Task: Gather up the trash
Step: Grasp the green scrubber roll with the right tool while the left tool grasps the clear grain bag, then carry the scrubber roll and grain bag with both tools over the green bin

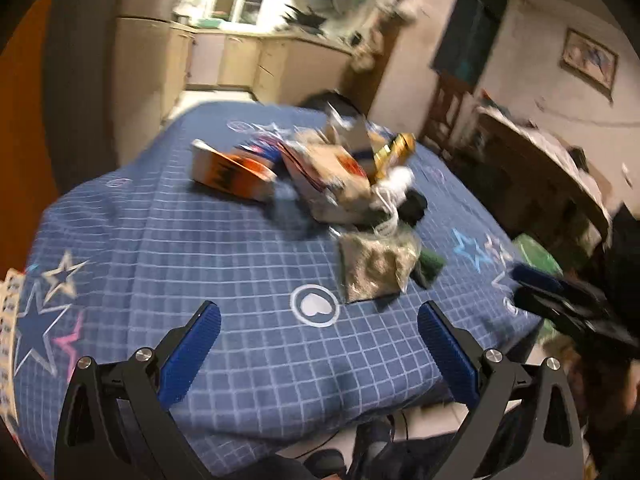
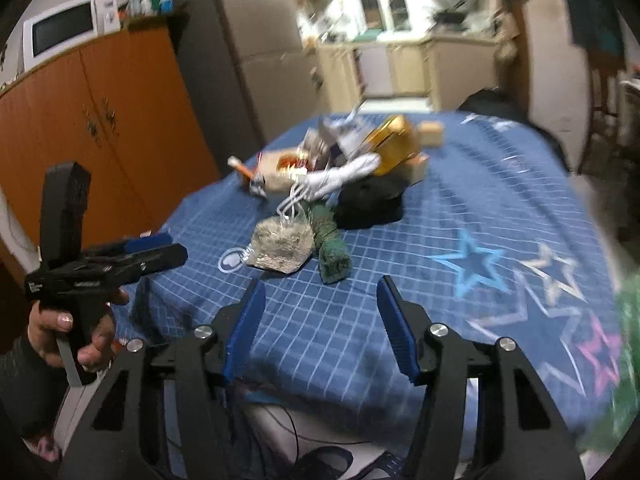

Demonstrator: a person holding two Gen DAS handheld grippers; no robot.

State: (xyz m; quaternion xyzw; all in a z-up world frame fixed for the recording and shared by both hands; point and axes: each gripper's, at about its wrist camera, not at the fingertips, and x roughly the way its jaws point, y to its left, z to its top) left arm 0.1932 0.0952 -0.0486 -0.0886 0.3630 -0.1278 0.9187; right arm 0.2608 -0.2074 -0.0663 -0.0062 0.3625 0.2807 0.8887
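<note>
A heap of trash lies mid-table on the blue checked cloth point(image 1: 168, 264): an orange box point(image 1: 232, 172), torn cardboard point(image 1: 336, 176), a gold packet point(image 1: 394, 152), a white cord point(image 1: 394, 188), a black item point(image 1: 412, 208), a clear bag of grey grains point(image 1: 376, 268) and a green bundle point(image 1: 430, 264). My left gripper point(image 1: 319, 308) hovers open over the near edge, short of the clear bag. In the right wrist view my right gripper point(image 2: 322, 284) is open and holds nothing, just short of the clear bag point(image 2: 282, 246) and green bundle point(image 2: 334, 248). A hand holds the left gripper point(image 2: 152, 252) at the left.
An orange cupboard point(image 2: 100, 128) with a microwave point(image 2: 60, 30) on top stands to the left of the table. A kitchen lies beyond the far edge. A green bag point(image 2: 624, 360) shows at the table's right side. Cables point(image 2: 288, 432) hang below the near edge.
</note>
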